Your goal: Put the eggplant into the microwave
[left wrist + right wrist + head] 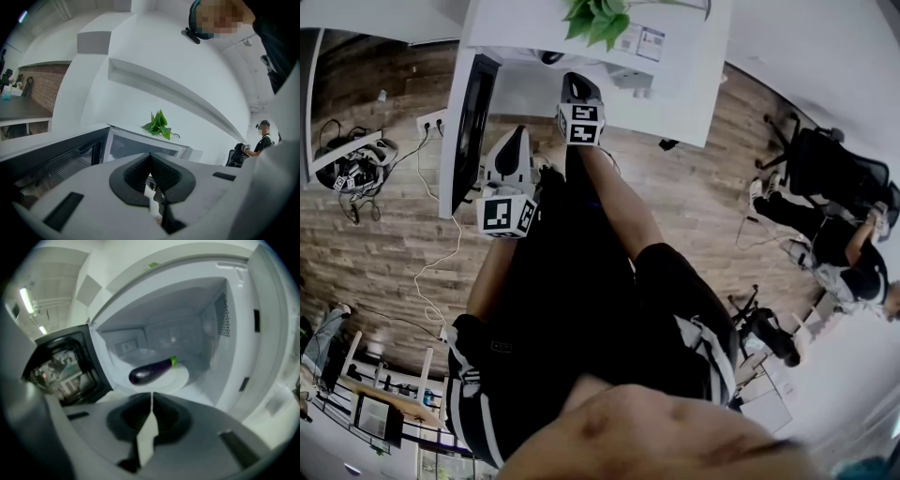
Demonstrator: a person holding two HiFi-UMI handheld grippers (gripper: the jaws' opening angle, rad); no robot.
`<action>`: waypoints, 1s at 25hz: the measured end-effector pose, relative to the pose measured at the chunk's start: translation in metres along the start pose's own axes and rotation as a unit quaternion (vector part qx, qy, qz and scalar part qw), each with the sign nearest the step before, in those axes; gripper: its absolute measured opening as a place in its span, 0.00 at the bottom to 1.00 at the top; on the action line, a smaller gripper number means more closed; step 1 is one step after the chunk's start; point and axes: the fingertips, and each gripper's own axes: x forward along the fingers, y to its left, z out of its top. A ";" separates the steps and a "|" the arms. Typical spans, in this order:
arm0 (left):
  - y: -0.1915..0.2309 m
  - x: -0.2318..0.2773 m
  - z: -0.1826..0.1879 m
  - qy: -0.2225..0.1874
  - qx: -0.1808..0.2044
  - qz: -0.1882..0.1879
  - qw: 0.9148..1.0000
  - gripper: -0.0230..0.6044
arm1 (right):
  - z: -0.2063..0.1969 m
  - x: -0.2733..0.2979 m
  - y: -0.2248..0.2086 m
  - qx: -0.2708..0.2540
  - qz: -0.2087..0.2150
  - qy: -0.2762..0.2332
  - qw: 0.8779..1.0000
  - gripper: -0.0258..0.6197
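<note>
Eggplant (151, 371) is what my right claw (151, 398) points at. That claw is closed, pads together with nothing between them. My left claw (151, 159) is closed too and carries nothing.

Outward from the right claw's tips, just above them in the frame, the eggplant lies on a white plate (182, 379) on the floor of the microwave (236, 329). It is free of my claw and already inside the cavity. Its long axis runs from lower left to upper right, across the line my claw points along. The dark rounded end is at the left and the green stem at the right, toward the back wall.

Further out, the door (65, 364) stands swung open at the left of the frame, its dark window facing me. In the head view, my left claw (512, 150) sits right beside the door's edge (472, 122), while my right claw (579, 94) is at the mouth of the cavity. In the left gripper view the door (56, 161) fills the lower left, with a plant (158, 124) on top of the microwave.

I judge the placing done. What I think is left is backing the right claw clear and shutting the door, and the left claw is the nearer one for that.
</note>
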 end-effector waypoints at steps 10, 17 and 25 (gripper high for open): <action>0.005 0.001 -0.002 0.003 -0.007 0.006 1.000 0.09 | 0.000 0.014 0.000 -0.003 0.000 0.009 1.000 0.10; 0.009 -0.001 -0.001 0.005 -0.003 0.007 1.000 0.09 | 0.008 0.021 -0.002 -0.002 -0.004 0.008 1.000 0.10; 0.015 0.000 -0.001 0.005 -0.005 0.011 1.000 0.09 | 0.012 0.031 -0.005 -0.003 -0.007 0.011 1.000 0.10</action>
